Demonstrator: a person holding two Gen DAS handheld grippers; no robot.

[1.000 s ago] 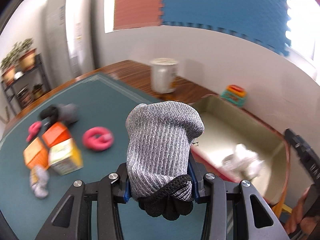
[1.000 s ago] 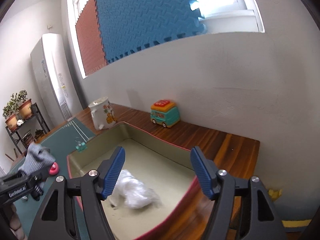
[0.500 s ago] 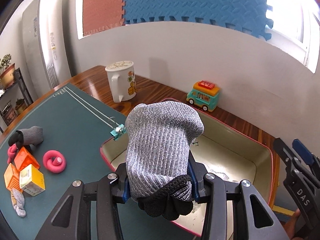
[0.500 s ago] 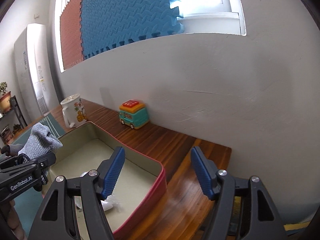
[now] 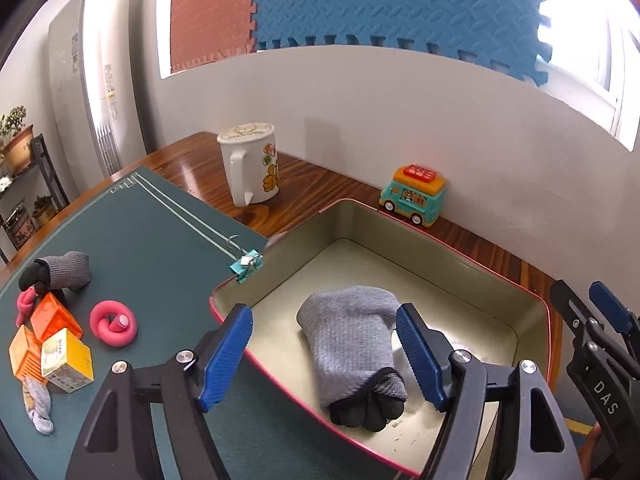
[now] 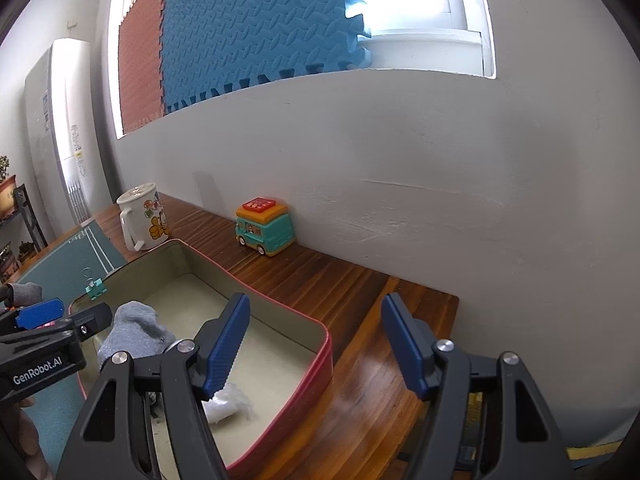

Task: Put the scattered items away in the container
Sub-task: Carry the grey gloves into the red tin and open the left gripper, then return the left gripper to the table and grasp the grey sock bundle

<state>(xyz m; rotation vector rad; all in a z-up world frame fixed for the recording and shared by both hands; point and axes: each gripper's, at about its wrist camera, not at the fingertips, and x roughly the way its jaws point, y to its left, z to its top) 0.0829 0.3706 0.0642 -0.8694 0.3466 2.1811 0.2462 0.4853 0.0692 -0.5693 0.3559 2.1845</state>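
Observation:
A grey sock with a black toe (image 5: 352, 344) lies inside the red-rimmed tin container (image 5: 472, 256), on top of a white crumpled item (image 6: 224, 400). My left gripper (image 5: 324, 352) is open just above the sock, its jaws apart on either side of it. My right gripper (image 6: 316, 344) is open and empty above the container's right rim (image 6: 320, 332). On the green mat (image 5: 152, 240) to the left lie another grey sock (image 5: 64, 270), a pink ring toy (image 5: 114, 322), orange and yellow boxes (image 5: 52, 350) and a small grey piece (image 5: 38, 404).
A white cartoon mug (image 5: 250, 164) and a teal toy van (image 5: 414, 196) stand on the wooden table by the wall. A teal binder clip (image 5: 246, 264) lies at the container's left corner. The right gripper (image 5: 600, 356) shows at the left wrist view's right edge.
My left gripper has opened and let go of the grey sock, which now lies in the container. The right gripper has barely moved.

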